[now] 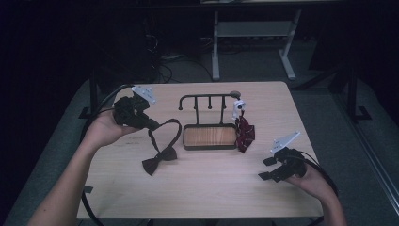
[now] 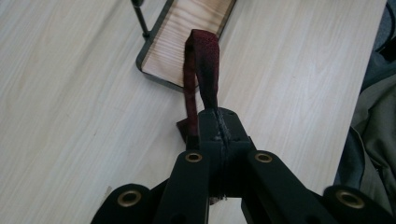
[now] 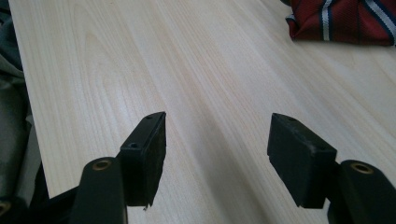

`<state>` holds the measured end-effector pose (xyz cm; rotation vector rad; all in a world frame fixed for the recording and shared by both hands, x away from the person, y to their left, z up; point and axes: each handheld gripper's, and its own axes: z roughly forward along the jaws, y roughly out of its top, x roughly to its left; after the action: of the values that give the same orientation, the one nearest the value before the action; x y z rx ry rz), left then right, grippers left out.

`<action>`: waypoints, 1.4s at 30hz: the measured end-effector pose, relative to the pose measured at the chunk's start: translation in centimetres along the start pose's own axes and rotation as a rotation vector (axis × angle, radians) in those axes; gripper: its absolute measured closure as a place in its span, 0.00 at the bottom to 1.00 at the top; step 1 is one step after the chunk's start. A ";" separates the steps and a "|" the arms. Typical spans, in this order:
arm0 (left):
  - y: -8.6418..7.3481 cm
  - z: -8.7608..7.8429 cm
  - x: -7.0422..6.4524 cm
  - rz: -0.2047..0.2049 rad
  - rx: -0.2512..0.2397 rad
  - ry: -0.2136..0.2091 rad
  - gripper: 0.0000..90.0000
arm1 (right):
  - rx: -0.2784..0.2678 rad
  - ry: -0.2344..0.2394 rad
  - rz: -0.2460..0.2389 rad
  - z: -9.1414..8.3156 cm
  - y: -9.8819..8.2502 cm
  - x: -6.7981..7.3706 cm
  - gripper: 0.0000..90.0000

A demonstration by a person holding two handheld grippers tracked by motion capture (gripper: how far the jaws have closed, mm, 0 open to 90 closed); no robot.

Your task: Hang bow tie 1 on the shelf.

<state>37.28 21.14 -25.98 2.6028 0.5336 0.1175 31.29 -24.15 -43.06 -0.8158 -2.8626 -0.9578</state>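
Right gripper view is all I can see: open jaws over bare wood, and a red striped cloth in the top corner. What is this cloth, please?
Observer: It is a striped tie. It hangs at the right end of a black hook rack that stands in a tray with a wooden floor.
Operator: Is the other gripper free to help?
Observer: No. The left gripper is shut on the strap of a dark bow tie, and the bow itself lies on the table to the left of the rack.
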 end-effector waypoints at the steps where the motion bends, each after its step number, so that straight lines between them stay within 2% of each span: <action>1: 0.0 0.0 0.1 -0.005 0.001 -0.001 0.99 | -0.001 0.001 0.000 0.0 0.0 0.0 0.41; 5: 0.2 0.1 0.5 -0.019 -0.001 -0.002 0.99 | -0.005 0.006 0.009 -0.1 -0.1 0.0 0.41; 12: 1.1 -0.1 0.6 0.002 -0.001 0.006 0.99 | -0.005 0.006 0.006 -0.1 0.0 0.0 0.41; 16: 1.9 -0.3 0.8 0.017 0.015 0.014 0.99 | -0.001 0.004 0.008 -0.1 0.0 0.1 0.41; 28: 3.4 -0.6 2.1 0.003 0.013 0.014 0.99 | 0.000 0.002 0.004 0.0 0.0 0.1 0.41; 32: 4.0 -0.6 2.4 0.007 0.032 0.024 0.99 | -0.001 -0.002 -0.003 -0.1 0.0 0.1 0.41; 38: 4.3 -0.3 3.2 -0.005 0.032 0.018 0.99 | -0.005 0.000 -0.001 -0.1 -0.1 0.1 0.41; 42: 4.5 0.2 3.7 -0.015 0.049 0.018 0.99 | -0.003 0.001 -0.003 -0.1 0.0 0.1 0.41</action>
<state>42.25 18.89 -24.06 2.6469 0.5692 0.1242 31.16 -24.16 -42.98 -0.8109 -2.8634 -0.9632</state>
